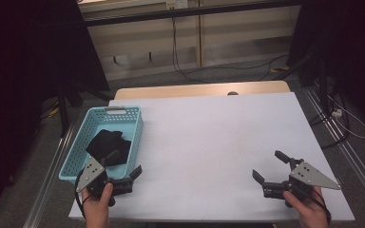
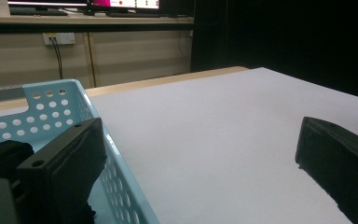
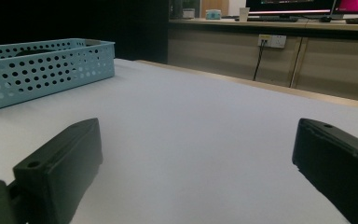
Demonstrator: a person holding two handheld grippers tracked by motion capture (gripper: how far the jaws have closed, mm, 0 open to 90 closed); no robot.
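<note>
Both my tools sit released at the frame's bottom, left tool (image 1: 126, 179) by the blue basket (image 1: 71, 156), right tool (image 1: 272, 171) lower right; I'd go for the black cloth (image 1: 108, 145) slowly, clearing the rim.

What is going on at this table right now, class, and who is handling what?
A person sits at a white table holding a two-jaw gripper in each hand. The left gripper is by the near end of a light blue perforated basket, jaws open and holding nothing. The right gripper is over bare tabletop near the right corner, also open and holding nothing. A black cloth-like item lies inside the basket. Nothing is being gripped at this moment.
</note>
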